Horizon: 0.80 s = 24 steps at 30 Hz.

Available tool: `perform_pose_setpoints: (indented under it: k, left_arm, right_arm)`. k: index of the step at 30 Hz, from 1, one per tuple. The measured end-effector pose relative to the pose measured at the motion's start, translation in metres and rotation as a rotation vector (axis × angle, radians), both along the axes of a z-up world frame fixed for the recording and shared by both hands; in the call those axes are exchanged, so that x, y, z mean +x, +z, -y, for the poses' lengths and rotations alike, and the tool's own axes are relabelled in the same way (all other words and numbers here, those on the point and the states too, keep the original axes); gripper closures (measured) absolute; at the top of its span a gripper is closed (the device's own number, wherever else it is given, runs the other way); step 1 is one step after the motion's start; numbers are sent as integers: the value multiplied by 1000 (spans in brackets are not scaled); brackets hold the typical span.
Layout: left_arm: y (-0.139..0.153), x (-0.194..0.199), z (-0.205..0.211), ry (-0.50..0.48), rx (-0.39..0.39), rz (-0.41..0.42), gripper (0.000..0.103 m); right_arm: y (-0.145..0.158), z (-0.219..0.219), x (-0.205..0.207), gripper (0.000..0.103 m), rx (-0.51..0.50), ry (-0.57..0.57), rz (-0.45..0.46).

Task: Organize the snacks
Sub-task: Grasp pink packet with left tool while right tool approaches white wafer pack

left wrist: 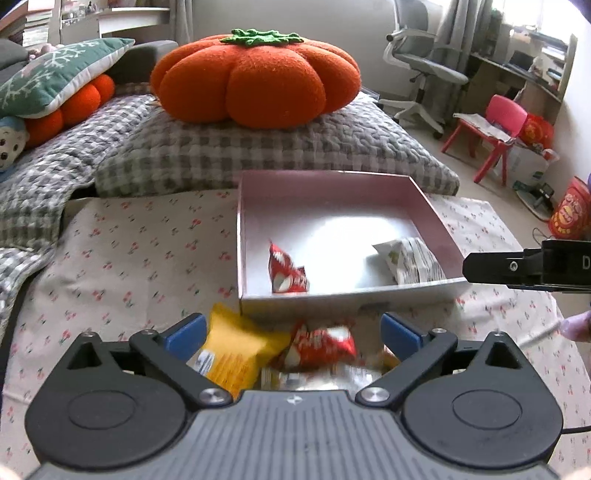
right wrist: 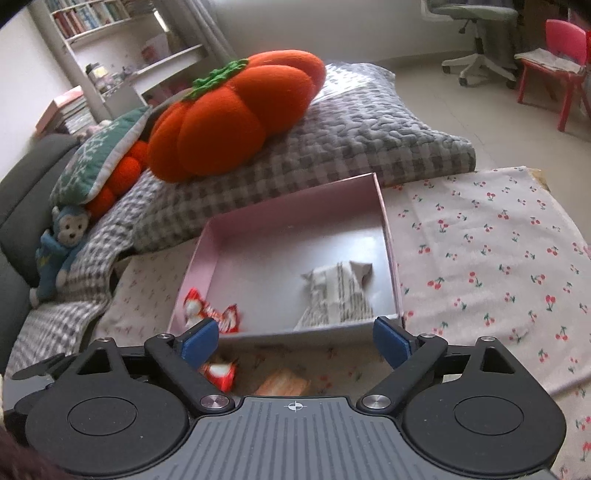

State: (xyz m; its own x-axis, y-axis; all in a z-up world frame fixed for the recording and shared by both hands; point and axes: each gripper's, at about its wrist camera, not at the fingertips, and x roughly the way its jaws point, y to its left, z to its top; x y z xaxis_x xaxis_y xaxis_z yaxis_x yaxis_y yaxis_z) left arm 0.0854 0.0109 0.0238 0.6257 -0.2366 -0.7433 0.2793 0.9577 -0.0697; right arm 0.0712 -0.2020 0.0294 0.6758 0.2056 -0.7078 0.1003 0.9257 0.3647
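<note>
Gaping wide w/ nothing held, left gripper (left wrist: 291,334) & right gripper (right wrist: 295,338) hang over cloth (right wrist: 480,258); red pack (left wrist: 288,275) & white pack (left wrist: 412,260) lie in box (left wrist: 332,184).

Daylight pours from the curtained window (left wrist: 517,22) upper right, glare whitening the shallow pink cardboard box (left wrist: 255,192) floor; red snack packets (left wrist: 288,273) smear, edges bow.
</note>
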Motion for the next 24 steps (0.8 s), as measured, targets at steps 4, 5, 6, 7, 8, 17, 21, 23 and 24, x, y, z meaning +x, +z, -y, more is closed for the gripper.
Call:
perform_pose_setpoints:
  k: [4,5,6,7,8,17,21,23,24]
  left_arm:
    - [2,-18,-5,-6,-3,11,0]
    - [1,-22,-6,-6,-3,11,0]
    - [0,-27,-7,-6,0,10,0]
    - [-2,-30,-9,-6,1,9,1]
    - [-4,-32,-10,-5,1,7,0]
    - [-37,-49,-26,-10,-104,32,0]
    - [-47,-57,-28,5,-96,52,0]
    - [-52,-60,-29,10,-97,40,0]
    - [-54,-63,-29,13,-89,38,0]
  right_arm:
    - [2,-8,-16,11,-2,11,-10]
    - [2,-10,-21,10,2,14,-16]
    - [2,-11,-24,10,5,16,-20]
    - [1,-13,-29,10,5,18,-26]
    - [0,-14,-32,10,0,21,-31]
    - [-22,-8,-66,7,-56,20,-26]
    - [-34,-2,-78,7,-90,21,-19]
    - [-39,0,-84,7,-115,24,-7]
    - [-42,0,-86,7,-123,32,-2]
